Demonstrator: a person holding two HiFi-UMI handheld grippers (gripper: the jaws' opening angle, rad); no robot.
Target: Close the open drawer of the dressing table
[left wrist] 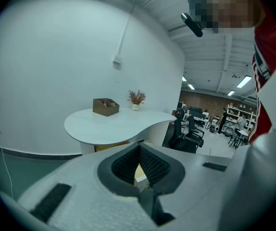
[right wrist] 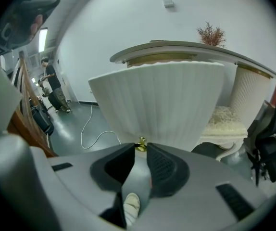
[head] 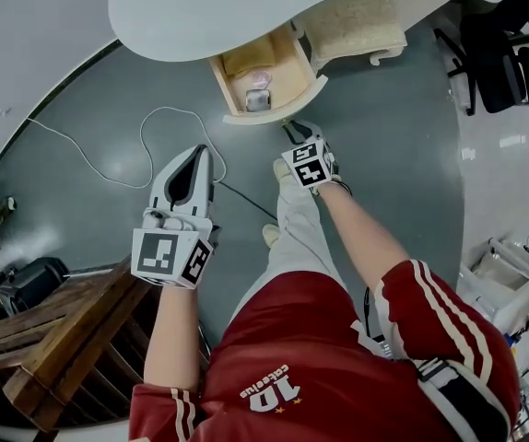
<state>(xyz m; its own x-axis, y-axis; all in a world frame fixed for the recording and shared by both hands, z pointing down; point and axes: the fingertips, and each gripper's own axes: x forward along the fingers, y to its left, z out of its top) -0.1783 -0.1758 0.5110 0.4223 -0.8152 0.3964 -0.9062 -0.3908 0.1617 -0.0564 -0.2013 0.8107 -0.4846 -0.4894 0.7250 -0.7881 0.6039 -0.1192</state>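
The dressing table (head: 246,12) has a white top, and under it a wooden drawer (head: 278,110) stands pulled out, with small items inside. In the right gripper view the drawer's white fluted front (right wrist: 157,105) fills the middle, with a small gold knob (right wrist: 141,143) at its lower edge. My right gripper (right wrist: 141,149) is shut on that knob, its pads at either side; in the head view it (head: 292,129) sits just below the drawer front. My left gripper (head: 200,152) hangs over the floor left of the drawer, shut and empty, with its tips (left wrist: 139,148) together.
A cream-cushioned stool (head: 357,21) stands right of the drawer. A white cable (head: 108,168) loops over the grey floor at left. Dark wooden furniture (head: 52,339) is at lower left, office chairs (head: 509,58) at upper right. A wooden box (left wrist: 105,106) and a plant (left wrist: 136,98) are on the tabletop.
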